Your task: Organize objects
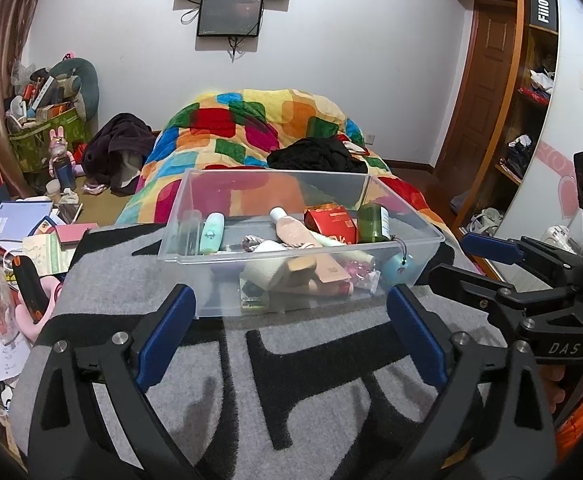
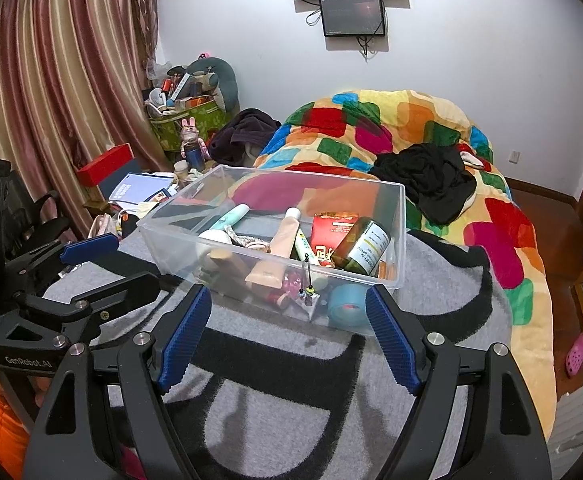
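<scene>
A clear plastic bin (image 1: 211, 312) (image 2: 163, 246) stands on a grey and black blanket (image 1: 219, 392) (image 2: 259, 408) on the bed. Inside lie a red box (image 1: 331, 218) (image 2: 333, 234), a green bottle (image 1: 372, 222) (image 2: 365, 246), a beige tube (image 1: 291, 226) (image 2: 279, 248), a mint tube (image 1: 211, 233) (image 2: 231, 216) and a blue round thing (image 1: 399, 268) (image 2: 347, 308). My left gripper (image 1: 291, 300) (image 2: 103, 268) is open and empty just in front of the bin. My right gripper (image 2: 289, 304) (image 1: 455, 256) is open and empty at the bin's near wall.
A colourful quilt (image 1: 259, 128) (image 2: 391, 128) with black clothes (image 1: 319, 156) (image 2: 431, 180) lies behind the bin. Books and clutter (image 1: 31, 224) (image 2: 139, 188) crowd the left side. A wardrobe (image 1: 523, 100) stands at the right. Curtains (image 2: 51, 80) hang at the left.
</scene>
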`<state>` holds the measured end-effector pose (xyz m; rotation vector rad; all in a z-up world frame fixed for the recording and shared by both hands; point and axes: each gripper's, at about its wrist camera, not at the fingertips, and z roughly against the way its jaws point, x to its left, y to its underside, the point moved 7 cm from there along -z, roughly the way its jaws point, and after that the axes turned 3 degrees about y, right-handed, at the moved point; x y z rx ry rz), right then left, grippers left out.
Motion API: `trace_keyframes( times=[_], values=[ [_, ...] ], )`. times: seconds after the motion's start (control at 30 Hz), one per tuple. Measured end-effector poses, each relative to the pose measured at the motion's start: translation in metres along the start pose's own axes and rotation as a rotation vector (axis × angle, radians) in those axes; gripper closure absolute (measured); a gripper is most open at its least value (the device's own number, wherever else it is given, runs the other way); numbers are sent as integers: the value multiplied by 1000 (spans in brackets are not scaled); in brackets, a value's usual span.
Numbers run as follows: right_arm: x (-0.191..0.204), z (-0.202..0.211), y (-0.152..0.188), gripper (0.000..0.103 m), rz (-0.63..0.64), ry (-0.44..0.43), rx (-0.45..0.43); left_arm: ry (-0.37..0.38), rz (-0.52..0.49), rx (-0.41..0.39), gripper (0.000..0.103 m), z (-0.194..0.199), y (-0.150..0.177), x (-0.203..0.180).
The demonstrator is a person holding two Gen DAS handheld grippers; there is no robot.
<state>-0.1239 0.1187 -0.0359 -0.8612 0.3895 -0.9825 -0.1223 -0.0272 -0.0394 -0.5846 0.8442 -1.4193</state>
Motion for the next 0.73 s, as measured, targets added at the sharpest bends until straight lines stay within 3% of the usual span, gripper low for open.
trace_keyframes(
  times=[0.37, 0.73],
  values=[
    [1, 0, 0, 25, -2, -5, 5, 7, -1, 30, 5, -4, 3, -2],
    [2, -1, 1, 23, -6, -6, 8, -10, -46, -10, 4, 5, -1, -10]
  ],
)
